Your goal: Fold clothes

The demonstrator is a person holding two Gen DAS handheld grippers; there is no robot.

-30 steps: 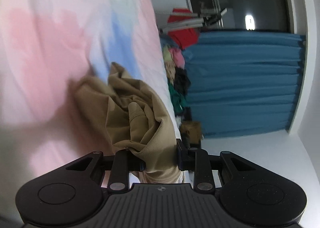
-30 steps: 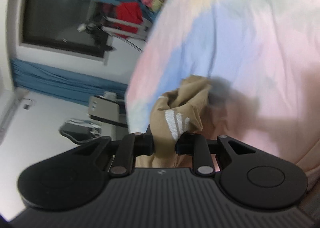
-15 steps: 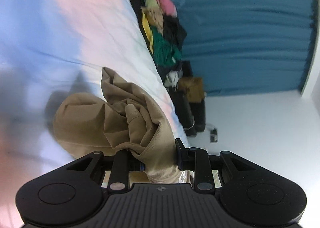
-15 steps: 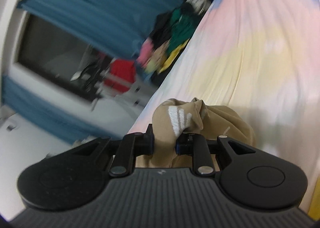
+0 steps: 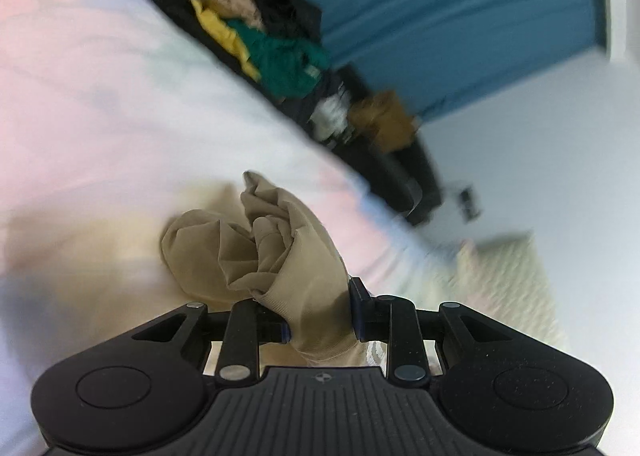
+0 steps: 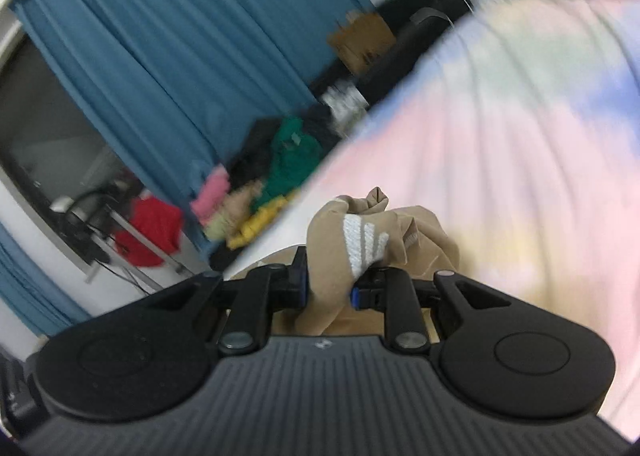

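Two hand-held grippers are in view, each clamped on the same tan garment [image 5: 288, 256]. Left hand-held gripper [image 5: 320, 320]: its jaws pinch a thick ribbed fold of the tan fabric, which bunches up ahead of the fingers and rises clear of the surface behind it. Right hand-held gripper [image 6: 330, 288]: its jaws pinch another bunched part of the garment [image 6: 360, 232], the part that bears three white stripes [image 6: 362, 242]. Beyond the garment in both views lies a bed with a pastel tie-dye sheet [image 5: 120, 103] in pink, pale blue, yellow and white; whether the hanging fabric touches the sheet cannot be told, as both views are blurred. Along the far edge of the bed runs a row of loose clothes [image 5: 280, 55] on a dark support: pink, pale yellow, beige, bright yellow, green, black, white and mustard pieces. Behind that row hangs a blue curtain [image 5: 440, 15]. The right wrist view also shows a red garment [image 6: 150, 232] by a dark window [image 6: 48, 127], to the left of the same row of clothes [image 6: 292, 159] and curtain [image 6: 160, 55]. A pale textured rug [image 5: 504, 276] lies on the white floor at the right of the left wrist view.
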